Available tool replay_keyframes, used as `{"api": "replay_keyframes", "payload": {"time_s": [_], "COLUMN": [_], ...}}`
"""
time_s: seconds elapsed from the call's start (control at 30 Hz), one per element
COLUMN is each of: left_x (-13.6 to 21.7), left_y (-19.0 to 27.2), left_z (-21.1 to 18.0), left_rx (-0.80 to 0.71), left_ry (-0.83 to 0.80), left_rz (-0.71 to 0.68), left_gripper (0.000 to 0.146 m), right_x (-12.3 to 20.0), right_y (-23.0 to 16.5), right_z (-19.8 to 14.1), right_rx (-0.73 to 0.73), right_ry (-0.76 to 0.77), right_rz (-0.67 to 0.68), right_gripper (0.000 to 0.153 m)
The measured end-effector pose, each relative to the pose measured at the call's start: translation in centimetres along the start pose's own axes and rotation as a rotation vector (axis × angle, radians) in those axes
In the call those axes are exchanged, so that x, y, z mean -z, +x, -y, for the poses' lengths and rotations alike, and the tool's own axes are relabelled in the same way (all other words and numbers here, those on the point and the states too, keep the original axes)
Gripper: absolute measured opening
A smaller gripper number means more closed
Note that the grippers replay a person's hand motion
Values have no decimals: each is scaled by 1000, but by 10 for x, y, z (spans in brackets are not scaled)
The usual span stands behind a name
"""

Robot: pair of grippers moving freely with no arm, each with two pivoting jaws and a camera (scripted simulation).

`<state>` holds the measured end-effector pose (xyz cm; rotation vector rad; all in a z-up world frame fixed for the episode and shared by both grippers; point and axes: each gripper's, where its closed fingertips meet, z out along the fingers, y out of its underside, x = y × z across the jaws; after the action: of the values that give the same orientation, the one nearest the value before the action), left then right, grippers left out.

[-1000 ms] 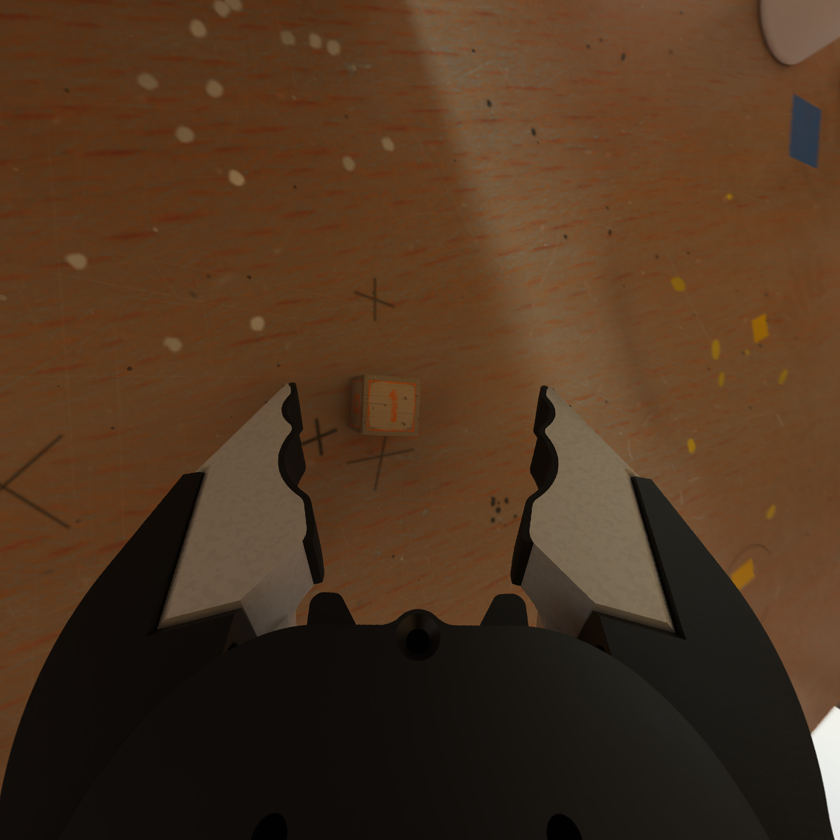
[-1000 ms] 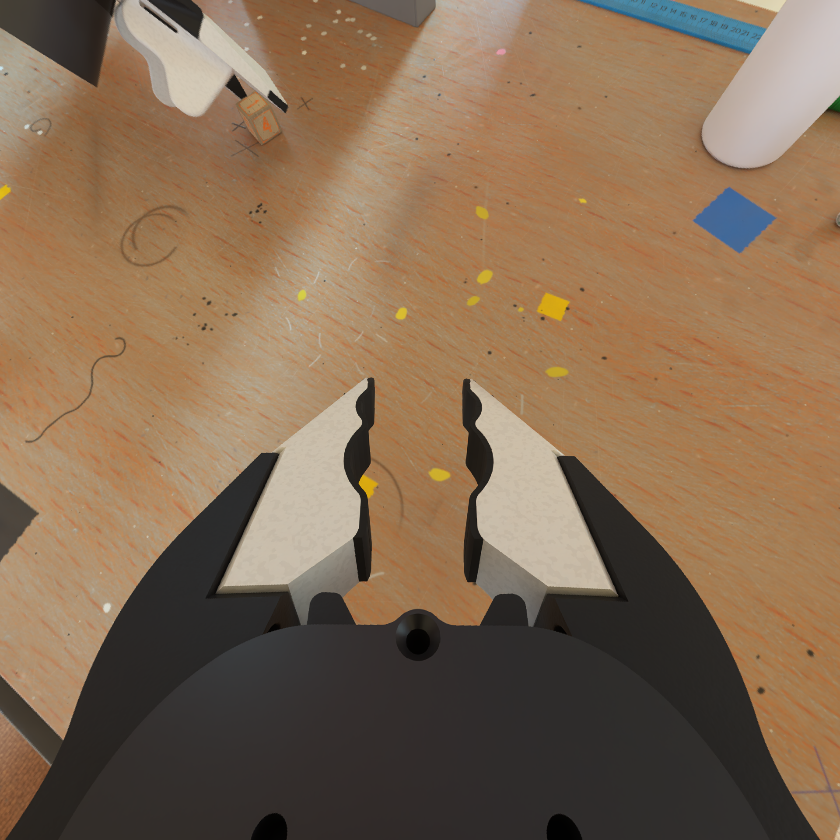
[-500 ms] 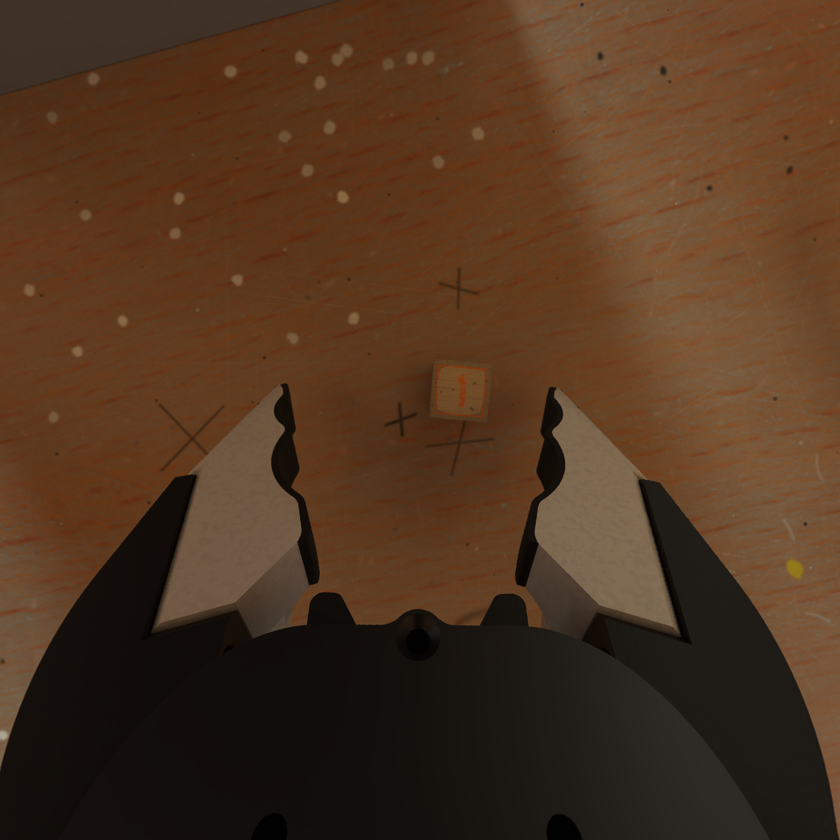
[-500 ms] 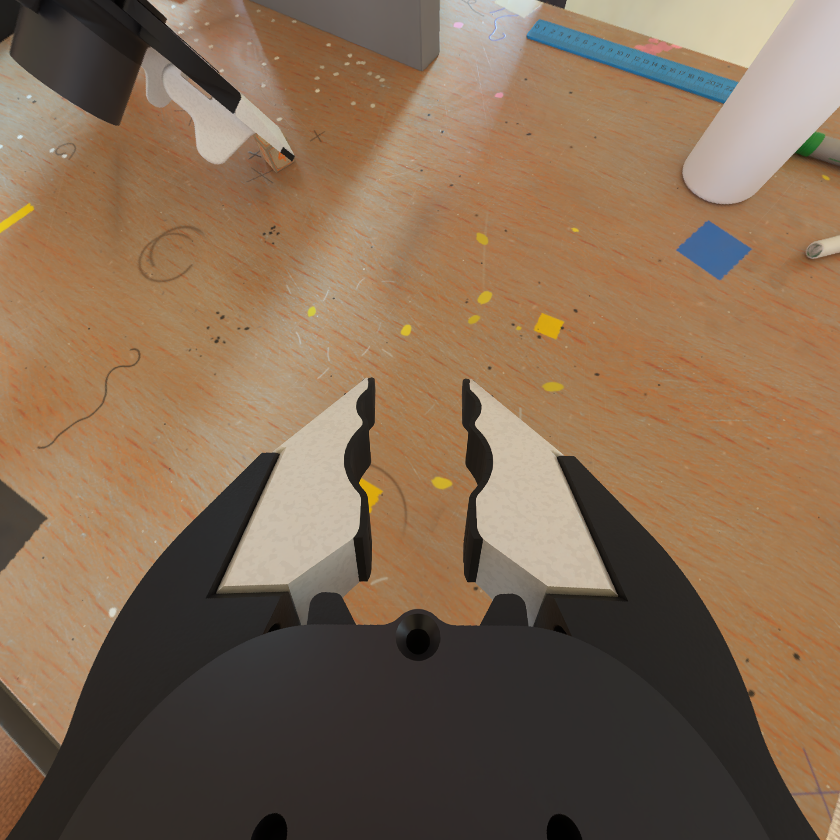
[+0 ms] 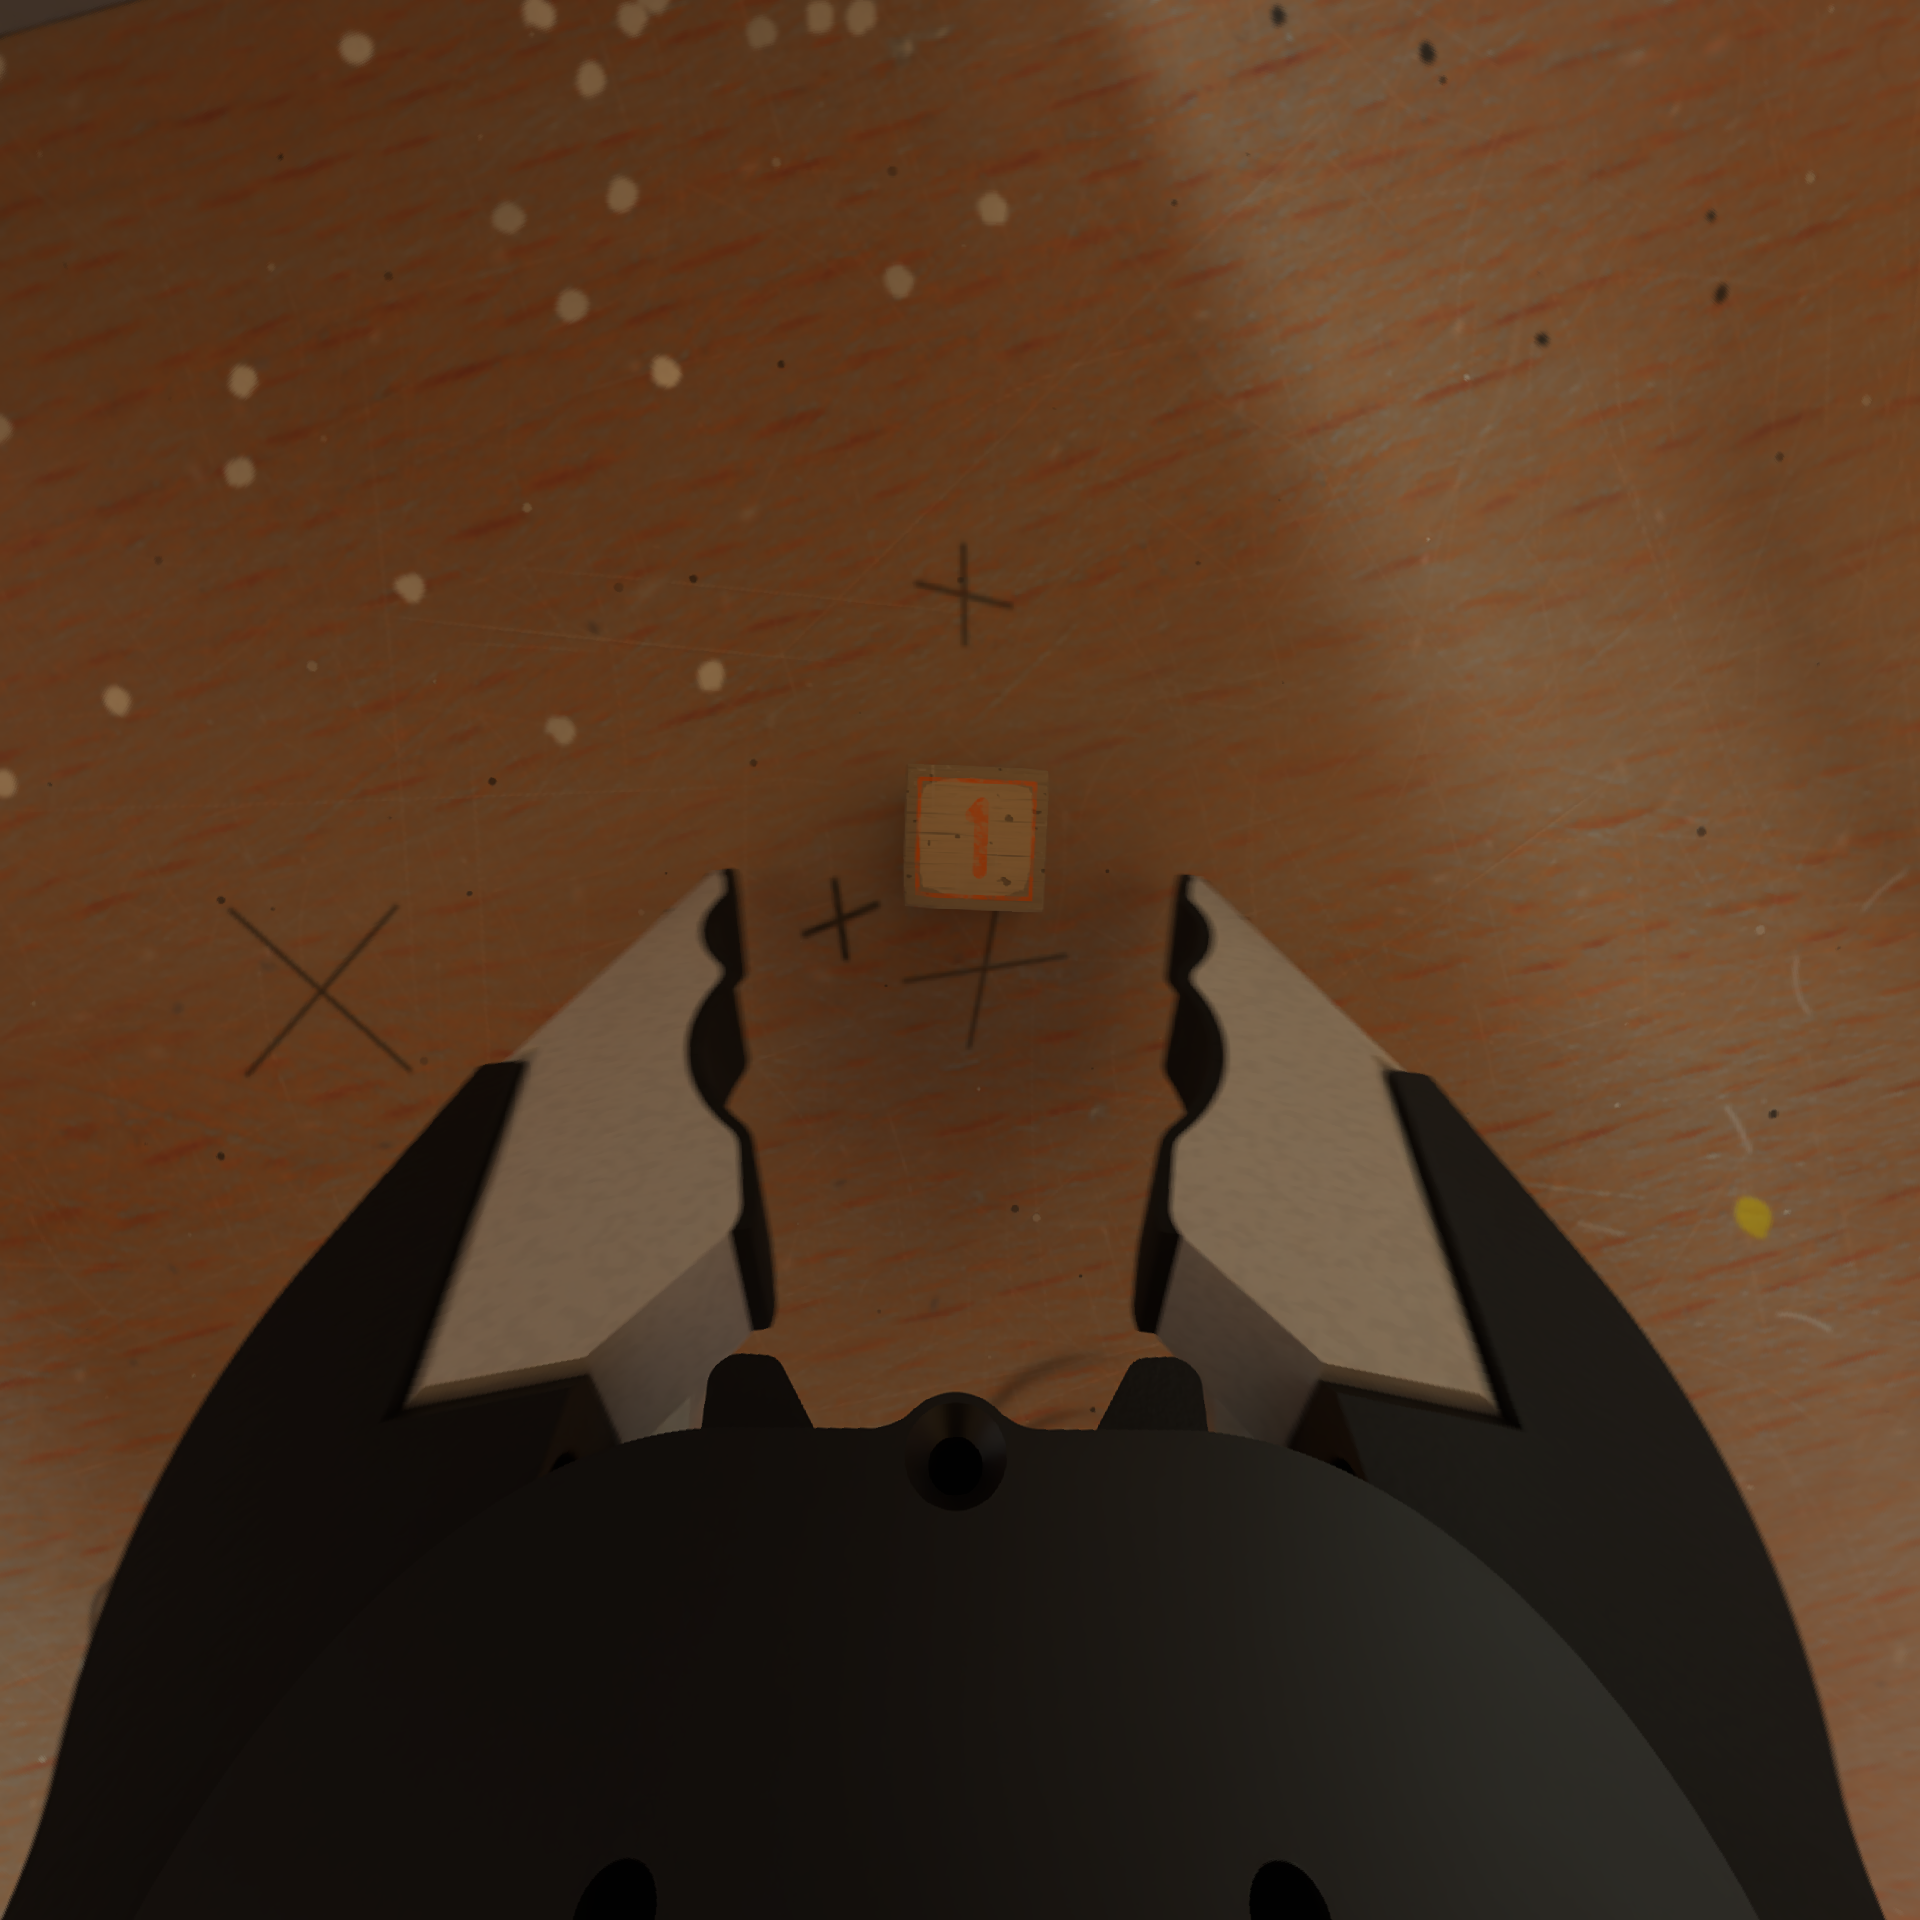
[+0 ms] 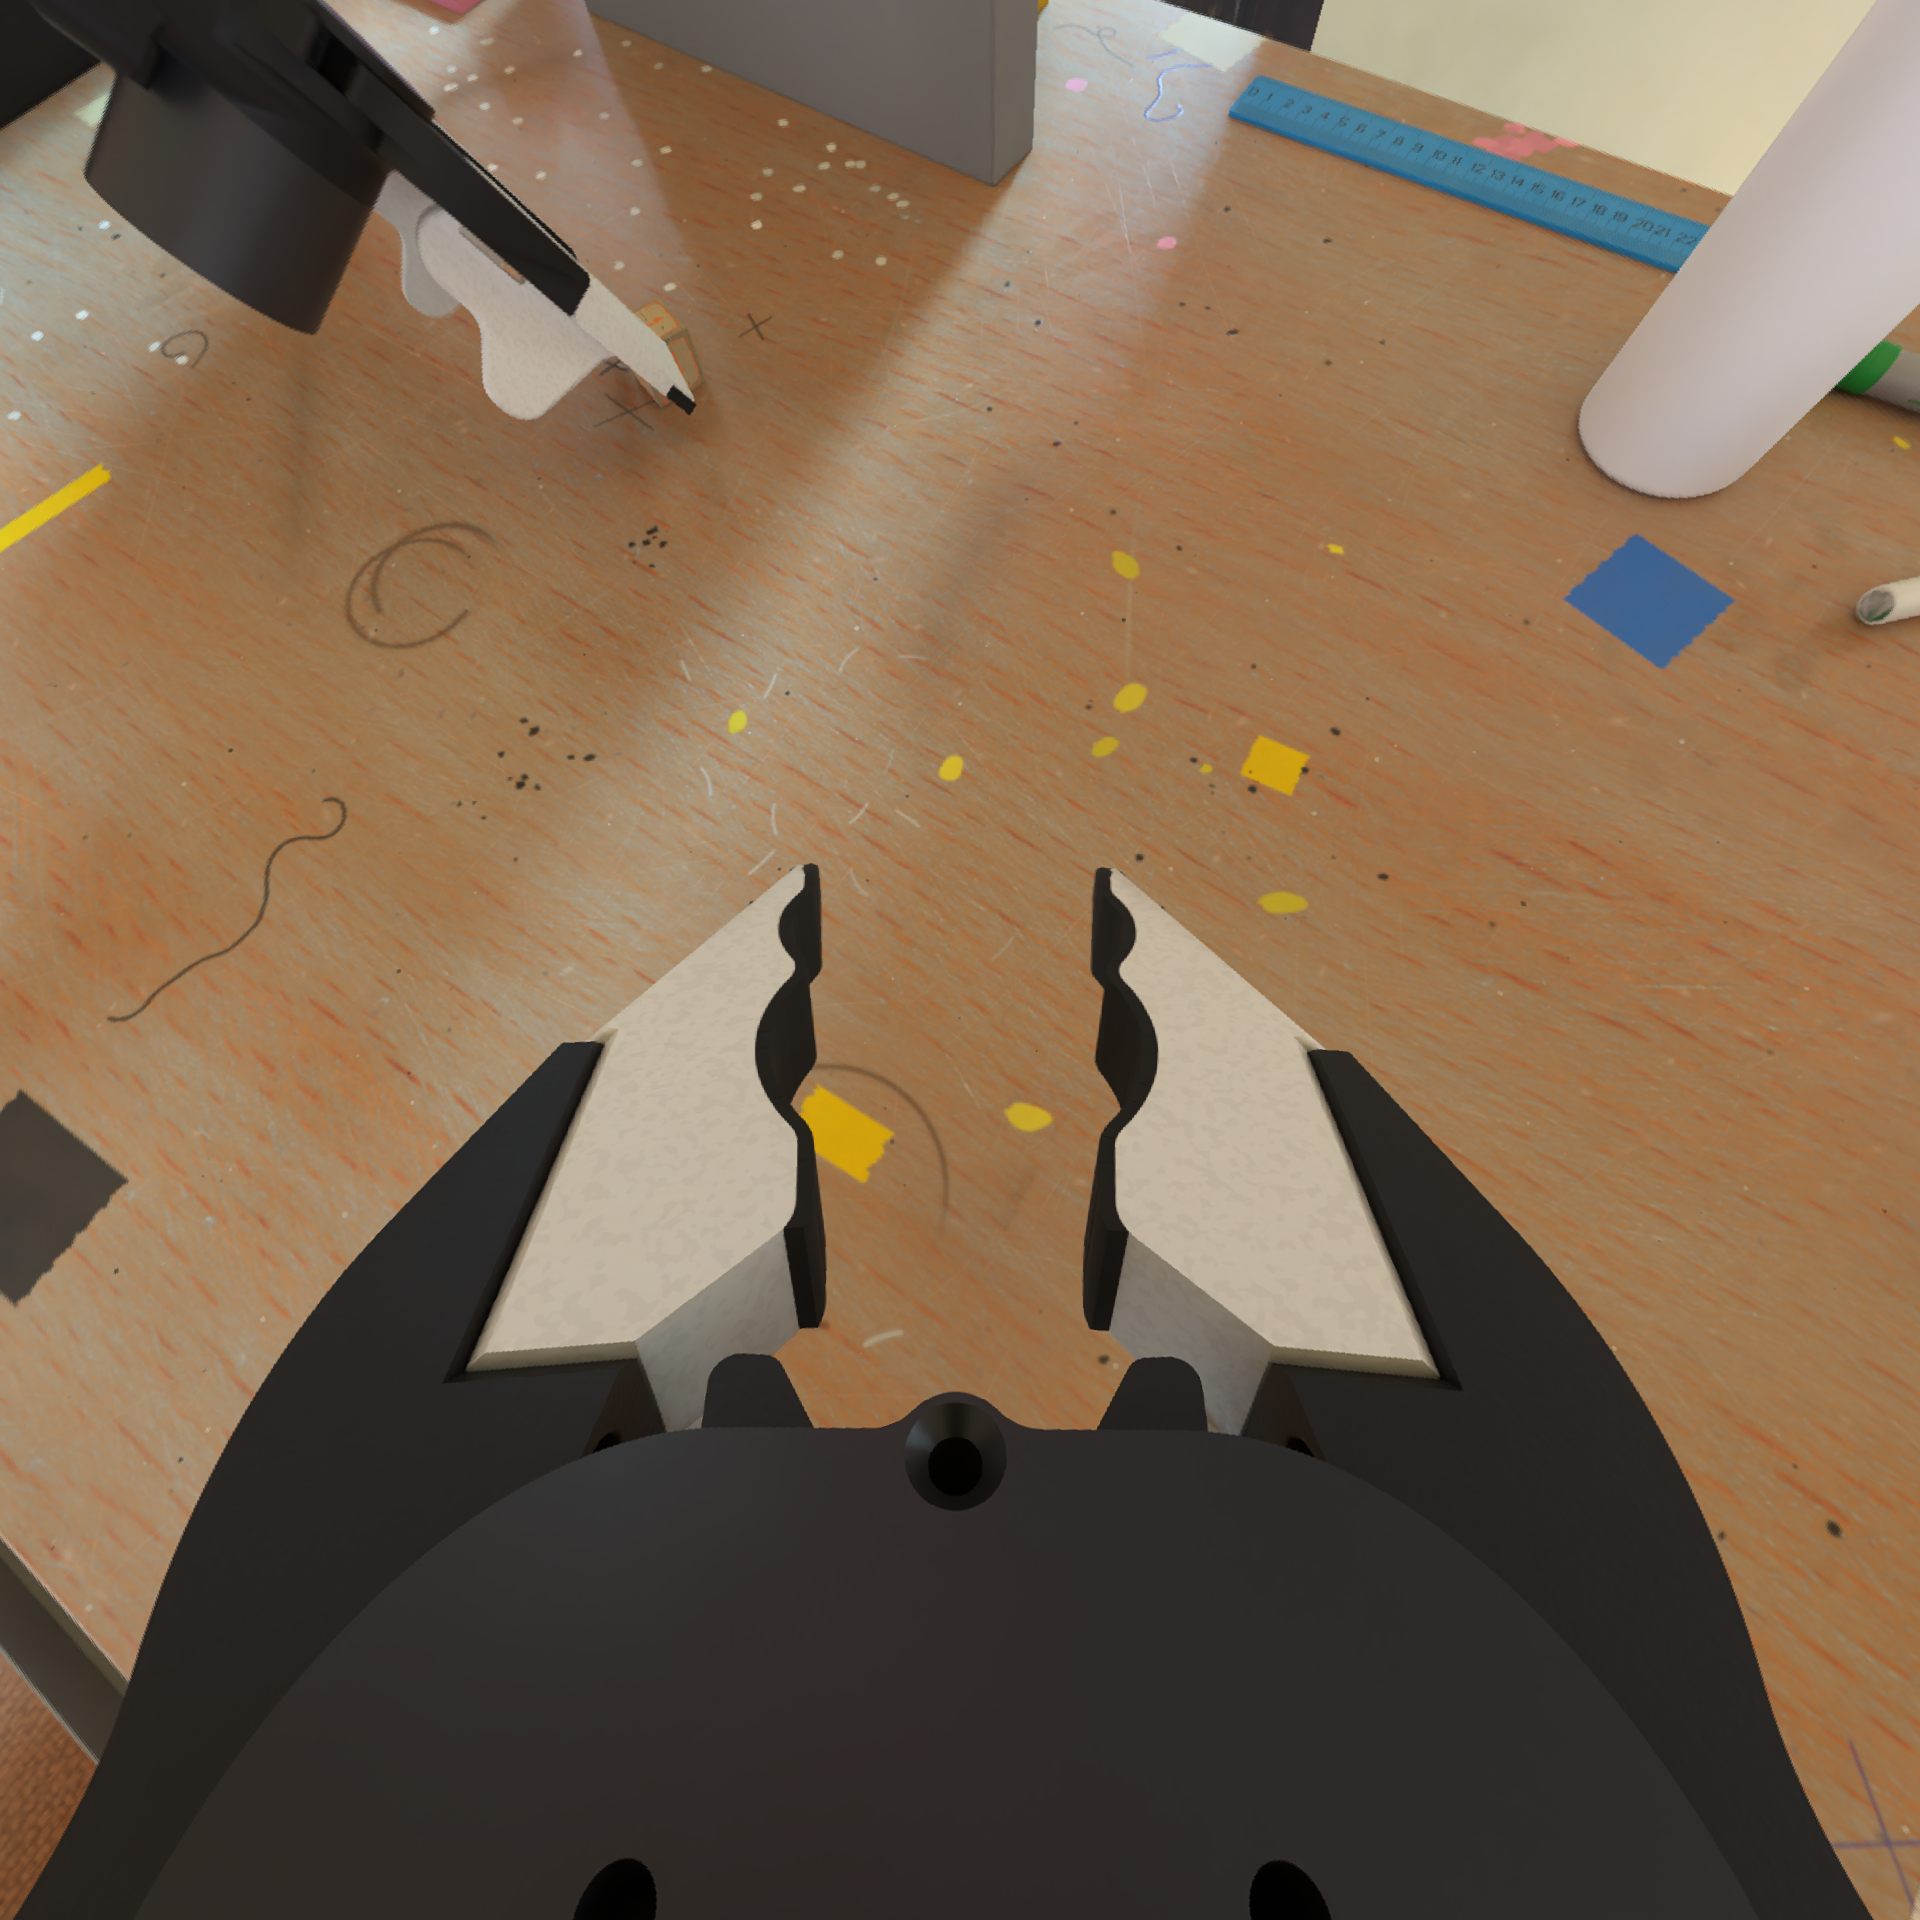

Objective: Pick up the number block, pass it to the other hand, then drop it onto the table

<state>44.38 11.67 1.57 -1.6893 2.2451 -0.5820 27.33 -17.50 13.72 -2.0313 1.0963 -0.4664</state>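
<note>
The number block (image 5: 975, 840), a small wooden cube with an orange frame on its top face, rests on the wooden table (image 5: 1351, 623). My left gripper (image 5: 956, 883) is open and points down at it, with the block centred just beyond the fingertips and touching neither. In the right wrist view the left gripper (image 6: 634, 379) hangs at the far left over the block (image 6: 665, 332), which one finger mostly hides. My right gripper (image 6: 956, 873) is open and empty, well short of the block.
A grey box (image 6: 883, 83) stands at the back. A blue ruler (image 6: 1455, 166), a white cylinder (image 6: 1766, 312), a green marker (image 6: 1881, 374) and a white pen (image 6: 1886, 603) are at the right. The table's edge (image 6: 52, 1662) runs along the lower left.
The left gripper has shifted so the block now sits centred between its fingers and looks nearer. The right gripper's jaws have opened wider and its view has tilted up toward the back.
</note>
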Motion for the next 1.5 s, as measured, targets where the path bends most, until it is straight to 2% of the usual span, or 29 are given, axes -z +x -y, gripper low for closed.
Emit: {"api": "replay_keyframes", "payload": {"time_s": [0.1,0.13,0.23,0.3,0.37,0.43,0.5,0.57,0.67,0.83,0.97,1.07,1.17,1.27,1.4,1.47,1.5], "left_x": [-1,-1,8,24,47,77,108,135,169,217,230,235,237,238,241,242,242], "left_y": [3,3,7,14,26,40,51,63,82,111,123,127,133,134,131,120,114], "left_z": [-1,-1,2,6,9,9,4,-9,-31,-60,-73,-79,-85,-87,-78,-69,-67], "left_rx": [-36,-40,-23,26,113,215,277,285,256,244,253,291,298,312,359,378,365], "left_ry": [15,14,38,92,151,201,238,253,242,225,185,170,145,151,228,293,320], "left_rz": [11,12,-33,-144,-345,-616,-852,-1010,-1180,-1438,-1551,-1659,-1716,-1749,-1740,-1682,-1629], "left_gripper": [36,28,26,26,26,26,26,26,26,26,26,26,26,26,27,55,63], "right_x": [2,2,3,3,3,0,-5,-9,-14,-34,-37,-45,-53,-55,-50,-39,-33], "right_y": [1,1,2,3,1,-9,-28,-53,-101,-161,-188,-199,-204,-208,-207,-200,-191], "right_z": [1,2,2,2,3,6,15,29,52,76,94,96,97,96,95,90,86], "right_rx": [-1,-1,-2,-1,9,54,150,275,427,531,582,593,606,622,639,635,639], "right_ry": [10,11,12,14,22,46,99,213,393,509,622,597,574,558,550,523,493], "right_rz": [-1,-1,0,0,7,42,84,109,161,209,184,178,144,120,91,98,97], "right_gripper": [59,59,59,59,58,58,58,58,55,61,61,59,49,28,28,28,28]}}
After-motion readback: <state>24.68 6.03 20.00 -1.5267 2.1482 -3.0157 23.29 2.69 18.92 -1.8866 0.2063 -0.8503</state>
